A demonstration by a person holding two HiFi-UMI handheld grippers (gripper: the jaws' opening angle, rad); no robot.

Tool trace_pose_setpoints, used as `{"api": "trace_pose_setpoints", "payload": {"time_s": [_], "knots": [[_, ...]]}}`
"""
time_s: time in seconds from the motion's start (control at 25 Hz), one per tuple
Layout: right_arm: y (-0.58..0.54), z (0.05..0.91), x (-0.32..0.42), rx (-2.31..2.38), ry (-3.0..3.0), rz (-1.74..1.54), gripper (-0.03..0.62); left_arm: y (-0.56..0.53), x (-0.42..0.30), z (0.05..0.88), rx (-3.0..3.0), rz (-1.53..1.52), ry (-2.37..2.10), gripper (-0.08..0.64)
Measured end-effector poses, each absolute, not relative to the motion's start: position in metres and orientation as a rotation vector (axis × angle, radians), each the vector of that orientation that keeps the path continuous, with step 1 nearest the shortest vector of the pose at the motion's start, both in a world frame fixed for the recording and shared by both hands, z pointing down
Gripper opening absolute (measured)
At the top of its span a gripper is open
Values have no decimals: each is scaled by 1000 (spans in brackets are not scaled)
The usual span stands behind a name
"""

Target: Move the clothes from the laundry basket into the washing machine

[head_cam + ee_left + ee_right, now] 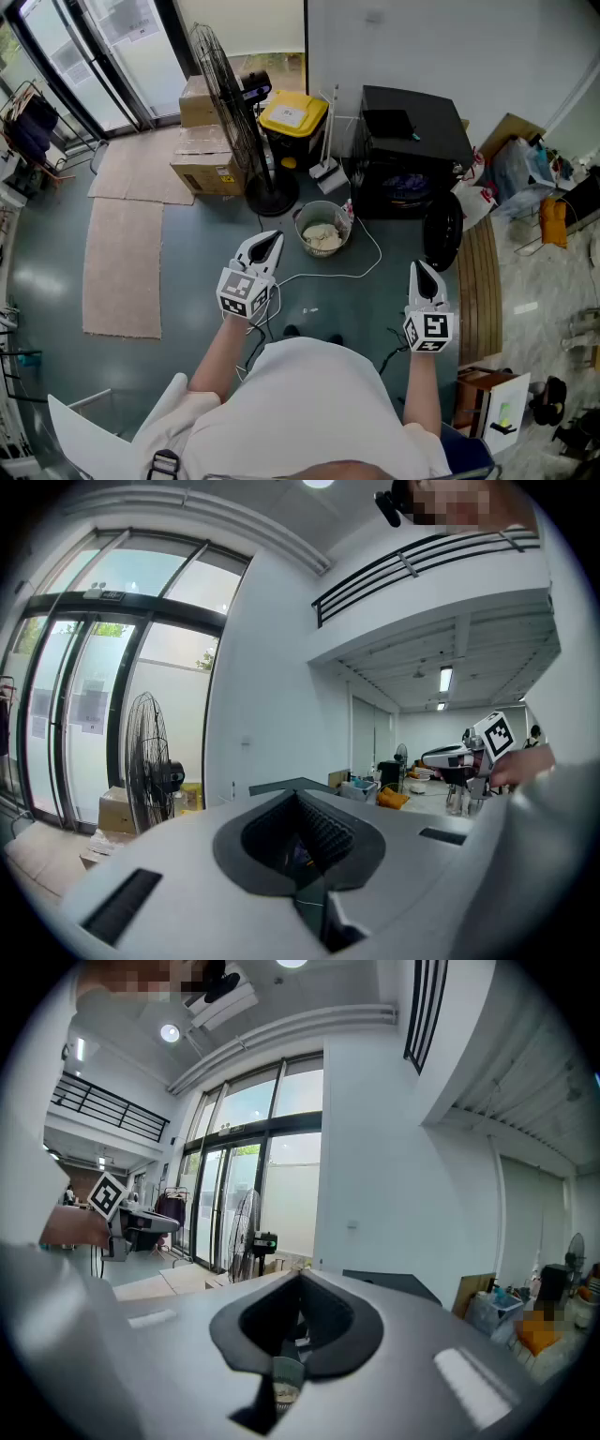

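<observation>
Two tools hang clenched and empty at lower centre of the head view, the left tool [272, 240] and the right tool [422, 272] both well short of the laundry basket [302, 223], which stands on the floor at mid-frame with a pale heap of clothes [322, 236] inside; nothing has gone into the washing machine [412, 141] at upper right. The likeliest slip is a shallow pinch that takes one fold, so a piece trails or drops on the floor on the way over, and neither tool can take anything until its jaws part. A white cable [361, 272] loops across the floor between the person and the basket and could snag a foot or get pinched with the cloth. What looks like the machine's round door [442, 230] hangs open to the basket's right, in the way of the right tool's swing. The fan [232, 112] has its base just left of the basket, with cardboard boxes [204, 155] and a yellow-lidded bin [292, 114] behind
</observation>
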State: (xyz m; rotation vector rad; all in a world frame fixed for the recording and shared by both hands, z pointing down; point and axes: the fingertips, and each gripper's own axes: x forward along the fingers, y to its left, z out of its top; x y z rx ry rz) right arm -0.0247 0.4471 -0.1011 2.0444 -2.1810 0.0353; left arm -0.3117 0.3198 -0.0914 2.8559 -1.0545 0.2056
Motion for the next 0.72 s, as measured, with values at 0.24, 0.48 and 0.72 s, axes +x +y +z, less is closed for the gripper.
{"api": "trace_pose_setpoints", "payload": {"time_s": [0.24, 0.48, 0.72], "knots": [[449, -103, -25, 2043, -2186, 29, 11, 321, -310, -93, 2858, 210, -1051, 6], [448, -108, -22, 2065, -2195, 32, 11, 322, -303, -94, 2864, 220, -1042, 6], [451, -104, -9, 2084, -2180, 62, 11, 326, -292, -94, 2865, 233, -1033, 6]]}}
